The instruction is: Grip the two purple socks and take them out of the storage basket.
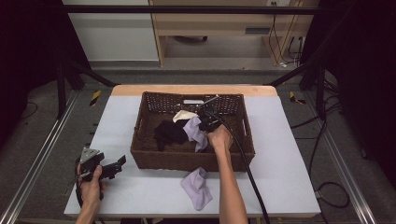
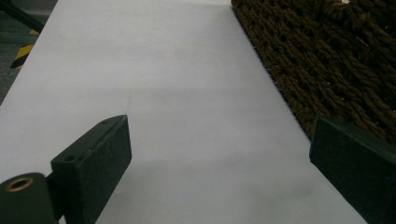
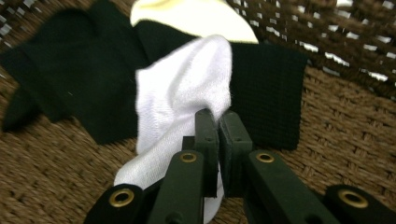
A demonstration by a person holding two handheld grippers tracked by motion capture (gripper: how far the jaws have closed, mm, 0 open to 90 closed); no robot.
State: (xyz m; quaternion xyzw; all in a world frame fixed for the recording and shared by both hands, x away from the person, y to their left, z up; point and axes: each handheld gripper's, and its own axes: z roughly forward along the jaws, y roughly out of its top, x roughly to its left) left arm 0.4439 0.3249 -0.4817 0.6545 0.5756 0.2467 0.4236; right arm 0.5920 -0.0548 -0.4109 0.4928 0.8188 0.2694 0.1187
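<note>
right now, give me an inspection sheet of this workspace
surface: white table top, wooden strip at the far edge
job's things: brown wicker basket holding a lilac sock, a black sock and a cream sock; second lilac sock on the table in front of the basket
clutter: nothing seen
grippers: right gripper shut on the lilac sock in the basket; left gripper open, over bare table beside the basket
cables: black cable trailing from the right gripper
surroundings: black frame bars, wooden furniture behind

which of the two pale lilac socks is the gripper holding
The lilac sock inside the basket, pinched by the right gripper; the other lilac sock lies untouched on the table.
</note>
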